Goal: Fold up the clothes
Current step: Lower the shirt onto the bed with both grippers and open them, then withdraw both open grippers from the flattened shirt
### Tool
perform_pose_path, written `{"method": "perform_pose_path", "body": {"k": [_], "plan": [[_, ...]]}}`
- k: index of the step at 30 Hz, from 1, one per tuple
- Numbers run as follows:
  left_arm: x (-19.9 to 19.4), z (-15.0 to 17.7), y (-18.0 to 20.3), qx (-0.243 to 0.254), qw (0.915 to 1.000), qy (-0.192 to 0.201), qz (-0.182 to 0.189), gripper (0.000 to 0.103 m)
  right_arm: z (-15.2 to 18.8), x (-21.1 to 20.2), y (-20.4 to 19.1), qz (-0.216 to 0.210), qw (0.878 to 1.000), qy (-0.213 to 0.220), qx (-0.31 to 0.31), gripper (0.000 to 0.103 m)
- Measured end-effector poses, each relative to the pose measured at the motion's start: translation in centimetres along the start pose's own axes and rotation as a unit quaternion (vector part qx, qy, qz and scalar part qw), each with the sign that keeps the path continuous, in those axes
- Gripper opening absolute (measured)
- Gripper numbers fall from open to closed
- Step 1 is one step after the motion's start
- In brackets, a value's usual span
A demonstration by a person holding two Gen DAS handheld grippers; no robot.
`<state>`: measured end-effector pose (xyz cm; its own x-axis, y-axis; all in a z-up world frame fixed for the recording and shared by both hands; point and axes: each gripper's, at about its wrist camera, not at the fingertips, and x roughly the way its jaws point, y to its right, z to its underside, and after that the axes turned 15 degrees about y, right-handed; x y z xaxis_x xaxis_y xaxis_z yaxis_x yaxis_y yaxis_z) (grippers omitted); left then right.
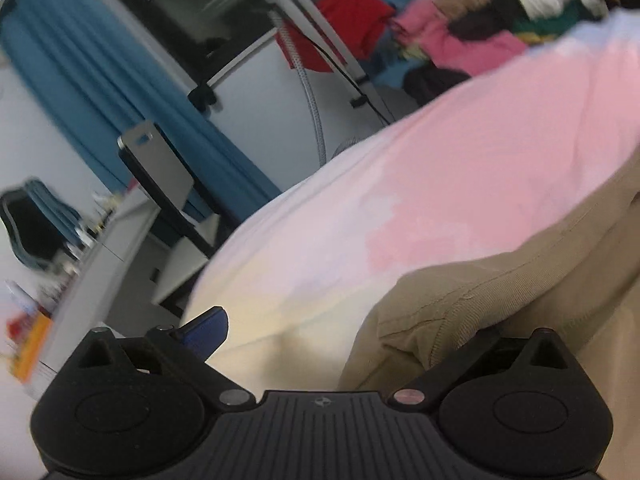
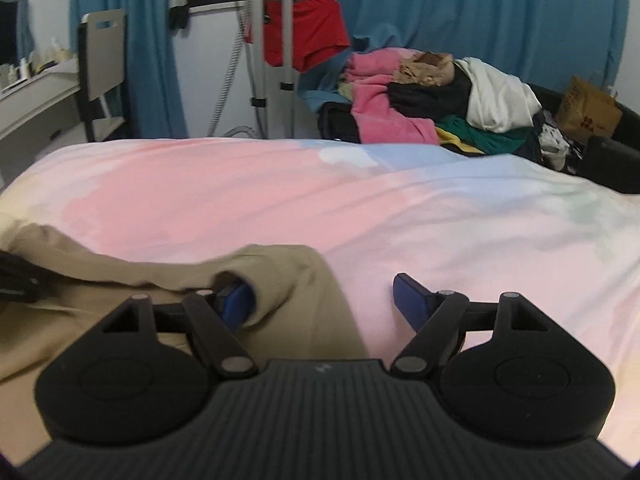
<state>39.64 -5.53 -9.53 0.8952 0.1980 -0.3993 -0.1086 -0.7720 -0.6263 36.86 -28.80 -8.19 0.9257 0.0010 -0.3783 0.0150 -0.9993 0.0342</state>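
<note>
A tan garment [image 2: 120, 272] lies on the pink and pastel bed cover [image 2: 360, 200], at the lower left of the right wrist view. My right gripper [image 2: 324, 300] is open. Its left blue finger [image 2: 236, 304] sits under a fold of the tan cloth, and its right finger [image 2: 412, 300] rests on bare cover. In the tilted, blurred left wrist view the tan garment [image 1: 500, 296] fills the lower right. My left gripper [image 1: 340, 328] is open, its left blue finger [image 1: 204, 332] free over the cover and its right finger hidden under the cloth.
A pile of mixed clothes [image 2: 432, 100] lies beyond the bed's far edge. A metal stand [image 2: 272, 48] carries a red garment [image 2: 308, 28]. A chair [image 2: 100, 68] and desk [image 2: 32, 100] stand at the left. Blue curtains [image 2: 480, 20] and a paper bag [image 2: 588, 108] are behind.
</note>
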Motion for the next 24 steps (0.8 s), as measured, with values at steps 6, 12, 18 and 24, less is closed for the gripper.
{"method": "perform_pose_path", "body": {"k": [6, 12, 18, 24], "plan": [[-2.6, -1.1, 1.2, 0.031, 0.9993, 0.017, -0.01, 0.103, -0.3, -5.0, -1.7, -0.018, 1.0, 0.02, 0.013, 0.077], [-4.3, -2.1, 0.2, -0.09, 0.9923, 0.082, 0.023, 0.103, 4.1, -13.5, 0.1, -0.039, 0.985, 0.036, 0.164, 0.077], [-6.9, -2.7, 0.7, -0.145, 0.9793, 0.118, 0.079, 0.103, 8.8, -20.4, 1.6, -0.011, 0.973, 0.017, 0.228, 0.077], [-14.3, 2.9, -5.9, -0.306, 0.9386, 0.113, 0.112, 0.103, 10.5, -24.2, 1.4, -0.008, 0.977, 0.034, 0.212, 0.077]]}}
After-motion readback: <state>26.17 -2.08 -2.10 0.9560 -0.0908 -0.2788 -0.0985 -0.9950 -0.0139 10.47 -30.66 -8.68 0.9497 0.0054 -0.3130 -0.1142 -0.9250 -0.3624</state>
